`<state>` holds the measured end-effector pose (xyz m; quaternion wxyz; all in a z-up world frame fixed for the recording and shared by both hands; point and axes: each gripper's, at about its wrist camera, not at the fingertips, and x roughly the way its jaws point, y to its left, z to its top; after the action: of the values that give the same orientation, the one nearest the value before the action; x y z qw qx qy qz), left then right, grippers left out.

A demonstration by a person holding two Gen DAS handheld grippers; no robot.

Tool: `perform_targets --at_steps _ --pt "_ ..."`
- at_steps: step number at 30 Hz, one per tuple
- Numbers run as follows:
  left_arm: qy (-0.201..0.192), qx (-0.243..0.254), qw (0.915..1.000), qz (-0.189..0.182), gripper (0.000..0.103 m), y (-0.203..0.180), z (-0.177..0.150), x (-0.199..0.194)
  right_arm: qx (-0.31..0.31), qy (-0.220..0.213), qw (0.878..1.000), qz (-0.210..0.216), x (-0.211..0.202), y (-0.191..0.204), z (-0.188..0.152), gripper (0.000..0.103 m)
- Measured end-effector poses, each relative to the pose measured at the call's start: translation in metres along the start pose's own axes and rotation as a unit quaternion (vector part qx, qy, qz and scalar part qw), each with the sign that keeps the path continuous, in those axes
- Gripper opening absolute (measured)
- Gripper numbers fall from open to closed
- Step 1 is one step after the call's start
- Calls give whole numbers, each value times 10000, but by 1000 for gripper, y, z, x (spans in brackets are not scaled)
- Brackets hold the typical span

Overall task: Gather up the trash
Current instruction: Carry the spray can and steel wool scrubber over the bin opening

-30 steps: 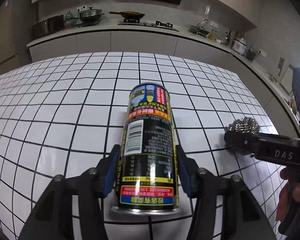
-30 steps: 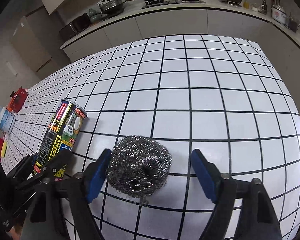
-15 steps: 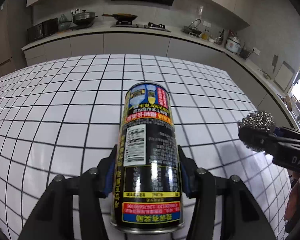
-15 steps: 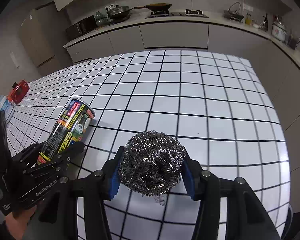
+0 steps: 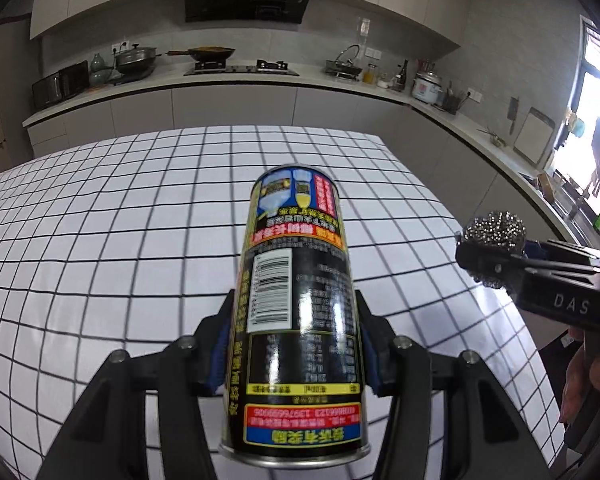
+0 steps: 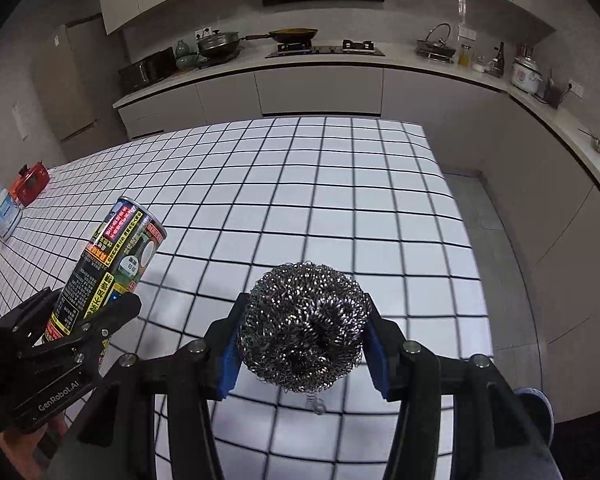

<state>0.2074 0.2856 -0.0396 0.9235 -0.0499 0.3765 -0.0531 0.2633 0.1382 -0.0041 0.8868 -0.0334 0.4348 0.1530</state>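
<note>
Holding both pieces clear of the white tiled desk (image 6: 340, 200), you have the left tool (image 5: 294, 344) clenched on the spray can (image 5: 296, 300) and the right tool (image 6: 302, 344) clenched on the steel wool ball (image 6: 304, 324). Your can's long axis runs forward along the left fingers, its far end tilted up. It sits left of the wool, well apart. No bin shows in either view, so you must find one first.

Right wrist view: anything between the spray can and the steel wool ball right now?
Nothing in the right wrist view: only bare checkered tabletop shows between the spray can in the left gripper and the steel wool ball.
</note>
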Motion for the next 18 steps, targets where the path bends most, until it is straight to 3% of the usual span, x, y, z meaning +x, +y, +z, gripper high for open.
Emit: perform_targets --at_steps 8,18 --pt "-50 73 9999 98 53 -59 -18 -11 133 -134 9997 141 -39 -61 -33 54" --pt "-61 202 9997 -99 53 -160 -41 -10 479 -142 9988 6 -88 -182 -82 54"
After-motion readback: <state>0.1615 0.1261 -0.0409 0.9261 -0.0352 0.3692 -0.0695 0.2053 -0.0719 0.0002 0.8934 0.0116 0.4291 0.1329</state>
